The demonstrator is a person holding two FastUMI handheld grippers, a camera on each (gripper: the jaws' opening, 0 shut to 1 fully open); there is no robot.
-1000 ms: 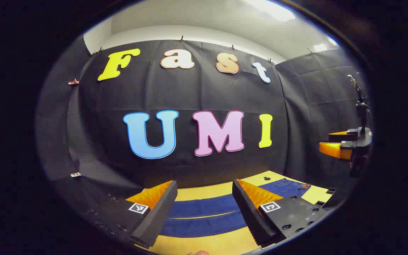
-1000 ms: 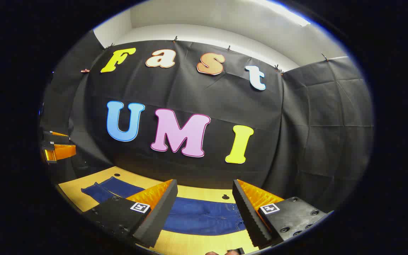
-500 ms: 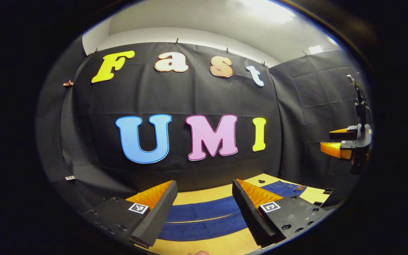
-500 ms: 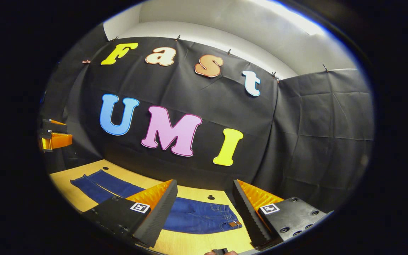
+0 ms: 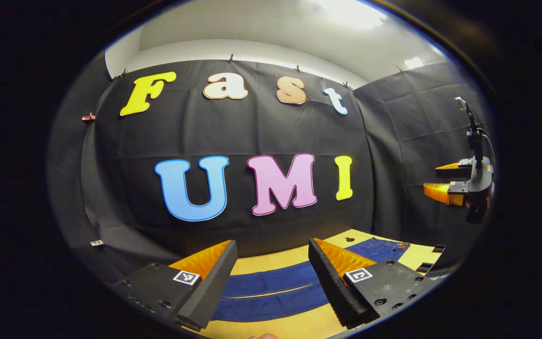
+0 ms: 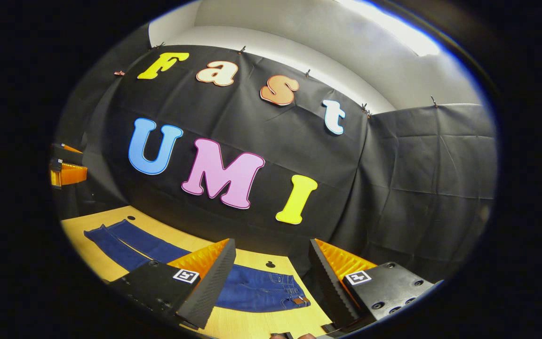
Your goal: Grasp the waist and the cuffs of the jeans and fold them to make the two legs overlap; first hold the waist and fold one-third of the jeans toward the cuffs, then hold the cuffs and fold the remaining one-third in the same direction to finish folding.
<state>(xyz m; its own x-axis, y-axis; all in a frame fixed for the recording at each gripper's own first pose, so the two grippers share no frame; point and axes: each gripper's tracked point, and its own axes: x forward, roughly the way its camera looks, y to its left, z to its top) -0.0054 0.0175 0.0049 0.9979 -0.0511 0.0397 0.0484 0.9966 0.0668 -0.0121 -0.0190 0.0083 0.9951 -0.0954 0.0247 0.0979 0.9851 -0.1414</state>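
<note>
Dark blue jeans [image 5: 275, 287] lie flat and spread out on a yellow wooden table [image 5: 290, 254]. Their two legs run side by side, and the waist [image 5: 384, 248] is at the right in the left gripper view. In the right gripper view the jeans [image 6: 257, 292] stretch leftward, with the waist [image 6: 294, 292] near the middle and the cuffs [image 6: 99, 233] at the far left. My left gripper [image 5: 271, 282] hangs open above the legs. My right gripper [image 6: 271, 282] hangs open above the waist end. Neither touches the cloth.
The right gripper [image 5: 454, 188] is held up in the air at the far right of the left gripper view. The left gripper [image 6: 66, 169] is at the far left edge of the right gripper view. Small round holes [image 6: 271, 263] mark the table. Black cloth walls close in behind.
The right gripper view has swung rightward and tilted, so the jeans slid left and the waist now sits between its fingers. The left gripper shifted only slightly. Both stay open.
</note>
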